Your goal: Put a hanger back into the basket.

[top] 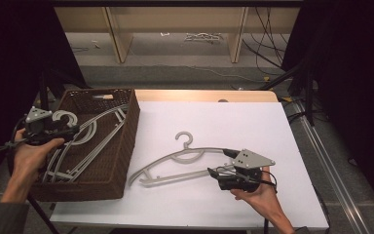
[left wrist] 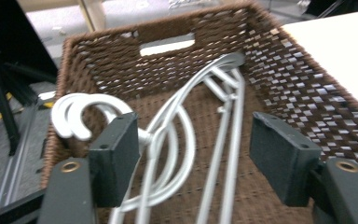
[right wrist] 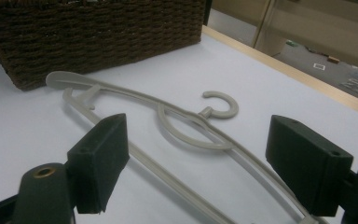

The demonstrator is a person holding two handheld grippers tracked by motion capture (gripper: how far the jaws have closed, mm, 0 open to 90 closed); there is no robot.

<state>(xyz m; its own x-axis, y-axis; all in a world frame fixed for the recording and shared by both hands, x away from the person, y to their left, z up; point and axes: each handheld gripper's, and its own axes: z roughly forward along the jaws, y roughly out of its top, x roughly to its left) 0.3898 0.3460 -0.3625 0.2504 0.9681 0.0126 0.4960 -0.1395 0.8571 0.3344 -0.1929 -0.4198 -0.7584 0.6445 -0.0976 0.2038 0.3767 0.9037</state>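
- White table top [top: 209, 122], matte and flat; a strip of pale wood edge [top: 204, 95] runs along its far side.
- Landmark: brown woven basket [top: 126, 141] at the table's left end, cut-out handle in its far wall.
- Inside the basket: grey hangers [top: 85, 141], stacked, hooks curling against the basket's left wall, shoulders reaching to its far right corner.
- Left gripper [left wrist: 193, 154] hovers over the basket's left side, jaws standing wide apart above the hanger necks; pads press on nothing.
- Right of the basket, lying flat on the white top: a single grey hanger [top: 185, 163], hook pointing away from the person, its near-left tip just beside the basket's right wall.
- Right gripper [right wrist: 196, 163] sits low, well to the right of the basket, at the hanger's right shoulder; jaws spread, the hanger's arm running between them, pads not closed on it.
- Beyond the basket and table: grey floor [top: 175, 73], light wooden uprights [top: 114, 34], loose black cables [top: 268, 44] on the right; dark surroundings on both sides.
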